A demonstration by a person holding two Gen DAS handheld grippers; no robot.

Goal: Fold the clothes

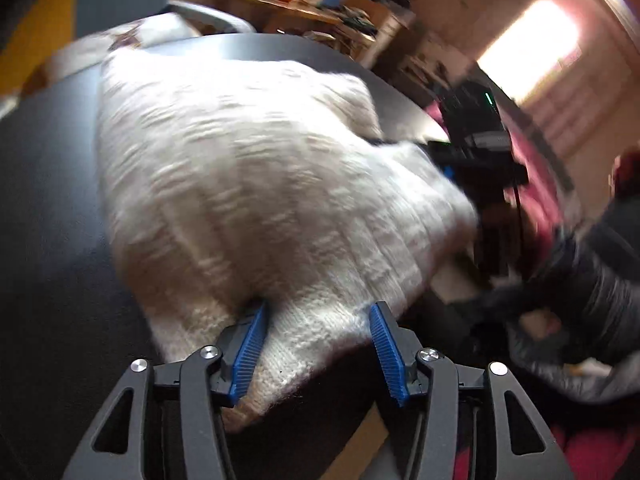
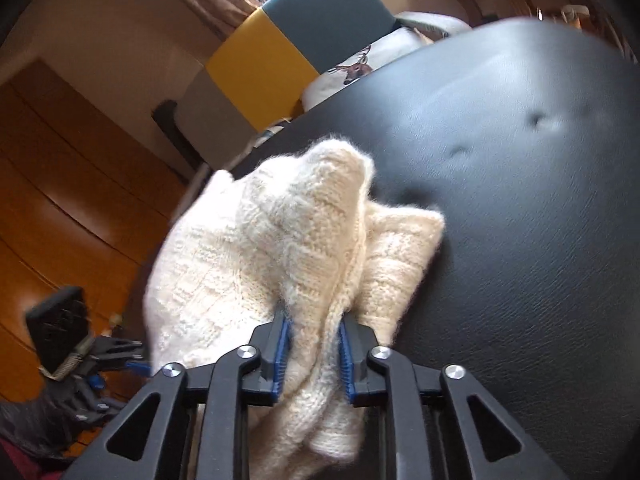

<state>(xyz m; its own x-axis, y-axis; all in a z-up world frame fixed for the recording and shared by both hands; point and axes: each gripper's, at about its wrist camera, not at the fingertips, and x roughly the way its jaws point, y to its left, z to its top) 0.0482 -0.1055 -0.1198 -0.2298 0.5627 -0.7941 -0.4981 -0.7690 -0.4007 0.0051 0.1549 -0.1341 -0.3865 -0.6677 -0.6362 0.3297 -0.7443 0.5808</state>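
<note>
A cream knitted sweater [image 1: 260, 180] lies bunched on a black leather-like table [image 1: 48, 200], reaching to its edge. My left gripper [image 1: 318, 312] is open at the near hem, and the knit lies flat across the gap between its blue pads. In the right wrist view the sweater [image 2: 280, 240] is heaped near the table's [image 2: 520, 200] left edge. My right gripper [image 2: 314, 322] is shut on a thick fold of it, pinched narrow between the pads. The left gripper's body [image 2: 64, 328] shows at the sweater's lower left edge.
A yellow and blue chair [image 2: 260, 68] holds a white cushion with a deer print [image 2: 360, 64] behind the table. Wooden floor [image 2: 60, 200] lies to the left. A cluttered wooden shelf [image 1: 300, 4] stands at the back. A person's dark padded sleeve [image 1: 592, 280] is at the right.
</note>
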